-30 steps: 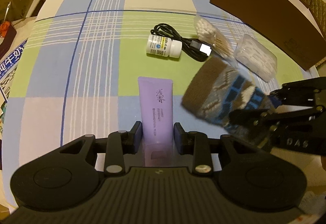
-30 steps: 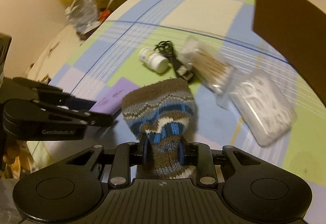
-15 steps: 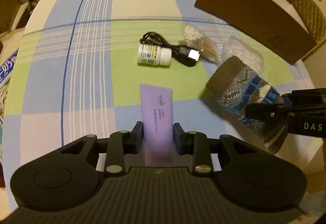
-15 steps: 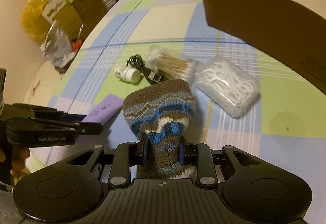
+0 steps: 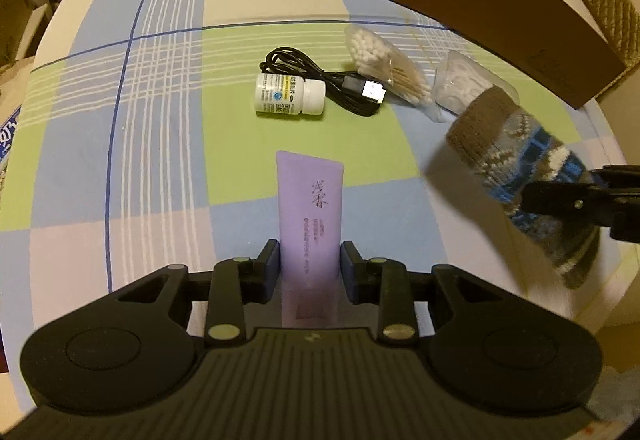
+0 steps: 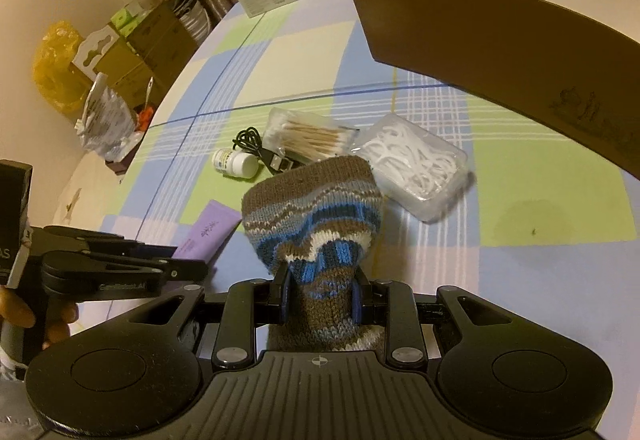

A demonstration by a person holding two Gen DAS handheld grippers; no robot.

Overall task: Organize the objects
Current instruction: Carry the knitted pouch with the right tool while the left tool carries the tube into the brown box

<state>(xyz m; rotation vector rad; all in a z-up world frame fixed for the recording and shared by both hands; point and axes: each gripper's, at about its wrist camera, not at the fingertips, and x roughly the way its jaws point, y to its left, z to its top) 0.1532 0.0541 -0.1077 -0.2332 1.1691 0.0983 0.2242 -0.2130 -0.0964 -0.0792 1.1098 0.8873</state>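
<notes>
Left wrist view: the left gripper (image 5: pixel 310 266) is clenched on one lilac cosmetic tube (image 5: pixel 310 216), which projects toward 12 o'clock above the checked tablecloth (image 5: pixel 160 120). At 3 o'clock the right gripper (image 5: pixel 568 200) grasps one knitted sock (image 5: pixel 516 164), striped brown, blue and white, held clear of the cloth.

Four items lie loose on the table in a row from 12 to 2 o'clock of the tube: one white pill bottle (image 5: pixel 289 95) on its side; one coiled black USB cable (image 5: pixel 320 78), touching the bottle's cap end; one clear bag of cotton swabs (image 5: pixel 386 66), just beside the cable's plug; and one clear box of floss picks (image 5: pixel 460 84), its near end hidden behind the sock's cuff. One brown cardboard box (image 5: pixel 492 0) stands at 1 o'clock, beyond them.

Right wrist view: the sock (image 6: pixel 316 216) fills the centre, pinched at its narrow part between both fingers of the right gripper (image 6: pixel 320 294). The brown box (image 6: pixel 500 48), open-topped, lies at 1 o'clock; the left gripper (image 6: pixel 188 268) with the tube is at 9 o'clock, a hand (image 6: pixel 24 316) behind it.
</notes>
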